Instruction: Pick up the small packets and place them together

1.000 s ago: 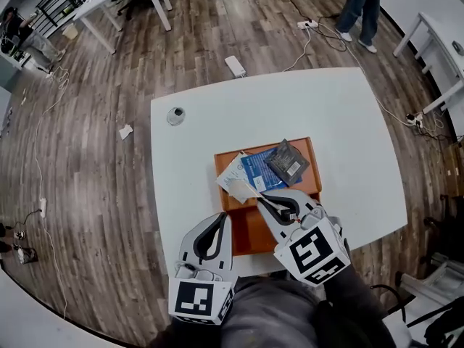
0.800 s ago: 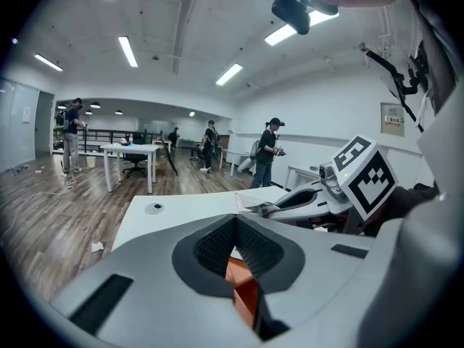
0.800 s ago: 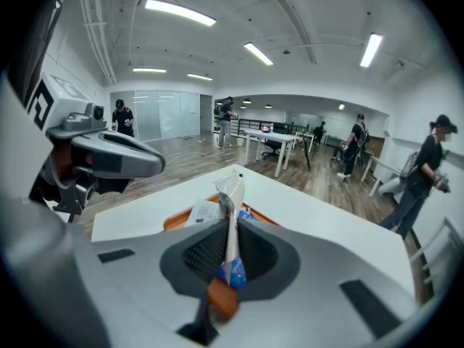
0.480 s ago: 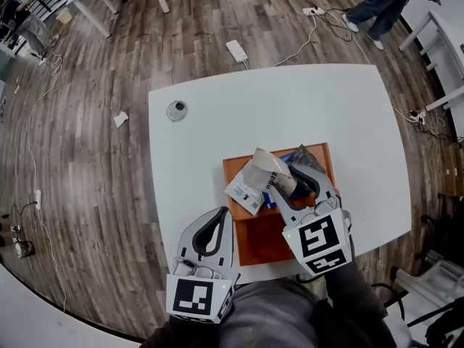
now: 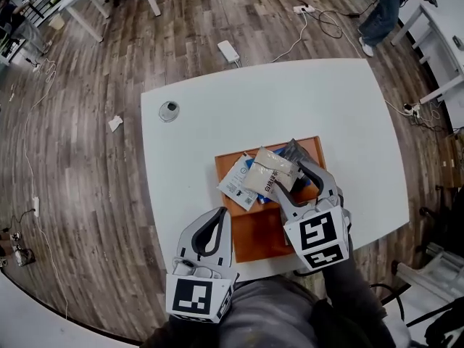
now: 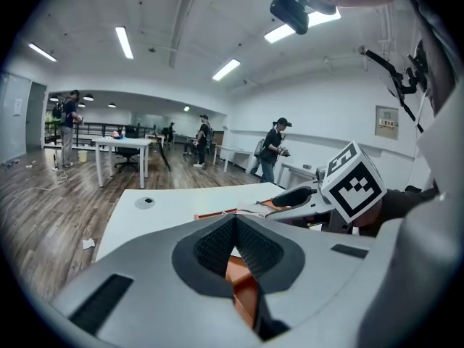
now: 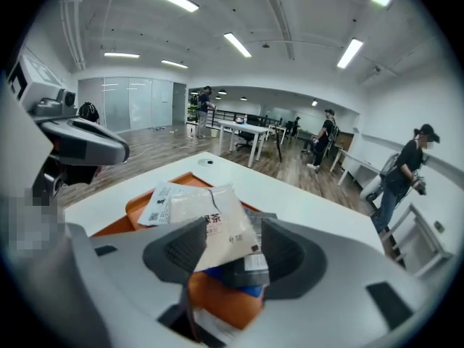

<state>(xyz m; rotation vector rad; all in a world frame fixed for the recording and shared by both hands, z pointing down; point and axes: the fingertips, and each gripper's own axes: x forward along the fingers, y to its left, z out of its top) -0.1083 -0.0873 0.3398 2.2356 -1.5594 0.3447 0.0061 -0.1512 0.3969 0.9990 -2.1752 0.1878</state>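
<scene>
Right gripper (image 7: pixel 230 246) jaws have just been opening and now stand wide apart. The pale packet (image 5: pixel 270 172) lies loose between them on the other packets (image 5: pixel 238 178) in the orange tray (image 5: pixel 254 239). Left gripper (image 5: pixel 219 216) jaws together, empty, beside the tray.

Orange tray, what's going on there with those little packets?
A person holds a tool in each hand. The right tool is over the orange tray. Its jaws have just been opening, and a pale packet lies between them, on top of the other packets. The left tool is shut and empty by the tray's near edge.
</scene>
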